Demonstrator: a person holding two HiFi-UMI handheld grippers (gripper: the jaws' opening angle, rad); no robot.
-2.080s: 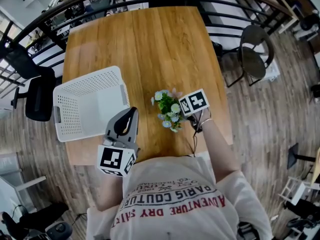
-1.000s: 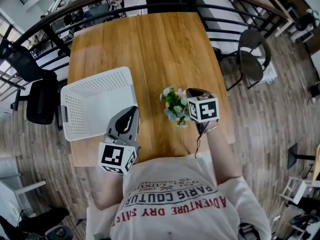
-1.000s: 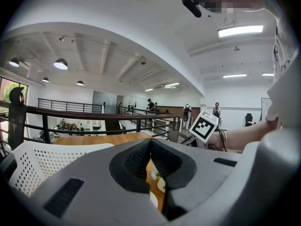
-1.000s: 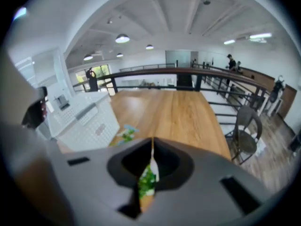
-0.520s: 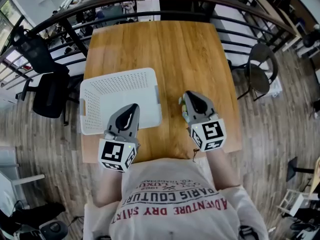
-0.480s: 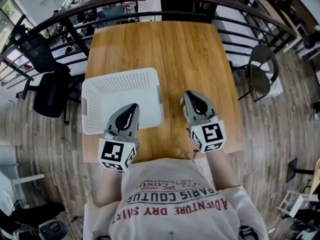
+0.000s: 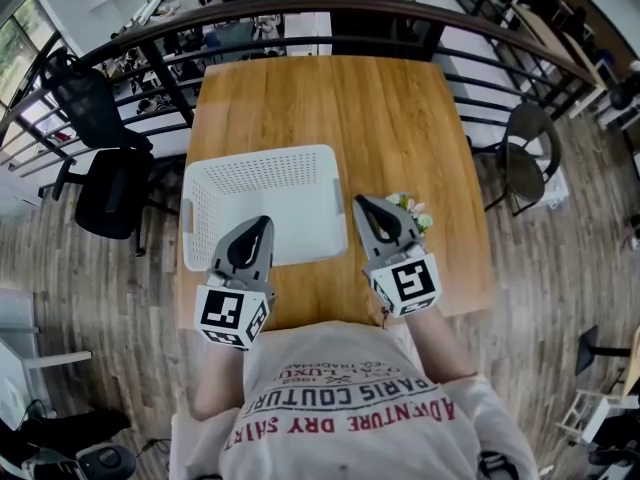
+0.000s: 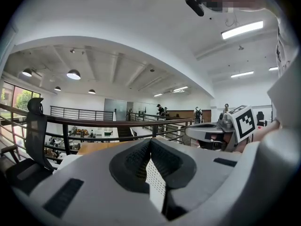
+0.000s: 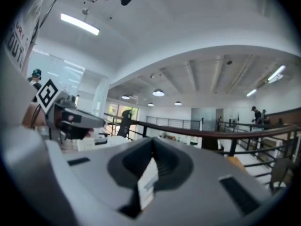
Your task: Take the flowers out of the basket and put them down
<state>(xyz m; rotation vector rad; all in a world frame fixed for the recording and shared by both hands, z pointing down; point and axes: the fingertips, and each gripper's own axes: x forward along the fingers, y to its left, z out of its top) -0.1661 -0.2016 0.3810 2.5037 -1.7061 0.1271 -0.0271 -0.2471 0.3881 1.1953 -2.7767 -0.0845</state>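
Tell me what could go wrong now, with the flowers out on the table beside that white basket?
1. The flowers lie right beside the right gripper and are partly hidden behind it. A careless swing could knock them toward the edge of the table.
2. The basket sits at the table's left edge, and the left gripper hovers by its near rim. A bump might push it off.

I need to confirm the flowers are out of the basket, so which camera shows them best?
The head view: the flowers lie on the table right of the basket, partly behind the right claw. Neither gripper view shows them; both look out over the railing.
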